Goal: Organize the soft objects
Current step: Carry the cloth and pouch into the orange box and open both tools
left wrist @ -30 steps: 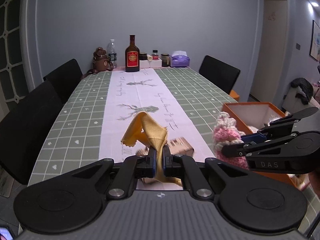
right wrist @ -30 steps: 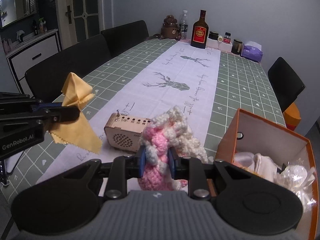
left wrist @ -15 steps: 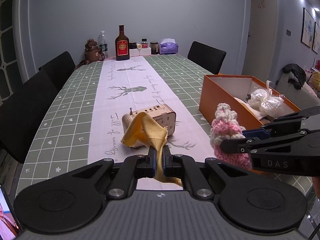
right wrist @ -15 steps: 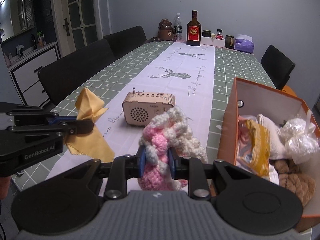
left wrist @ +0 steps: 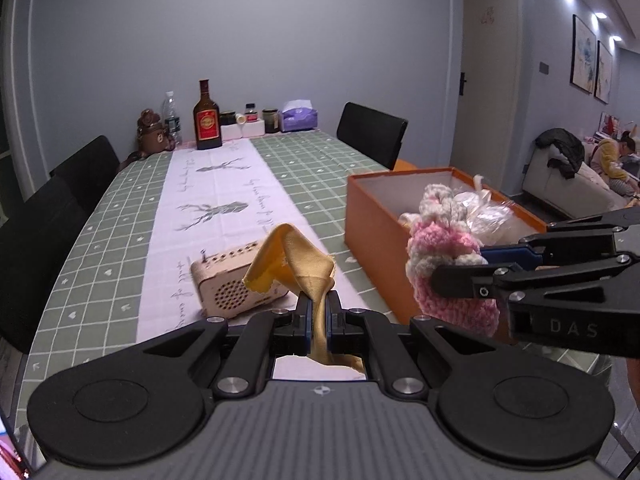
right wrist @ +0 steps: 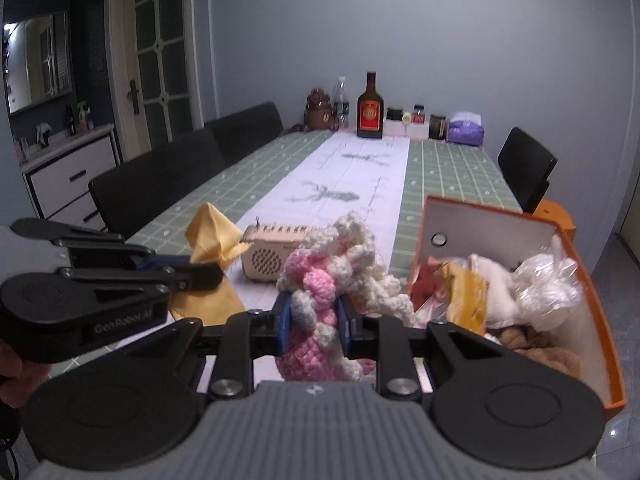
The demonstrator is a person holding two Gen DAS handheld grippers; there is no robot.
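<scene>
Left gripper (left wrist: 316, 312) clamps a yellow cloth (left wrist: 298, 260) and right gripper (right wrist: 314, 322) a pink-and-white crocheted piece (right wrist: 320, 280), neither yet inside the part-filled orange box (right wrist: 600, 312).

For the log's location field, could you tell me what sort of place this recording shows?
Most likely a dining room in a home: a long table with a checked cloth, black chairs around it, a bottle and jars at the far end, and a sofa through the doorway.
</scene>
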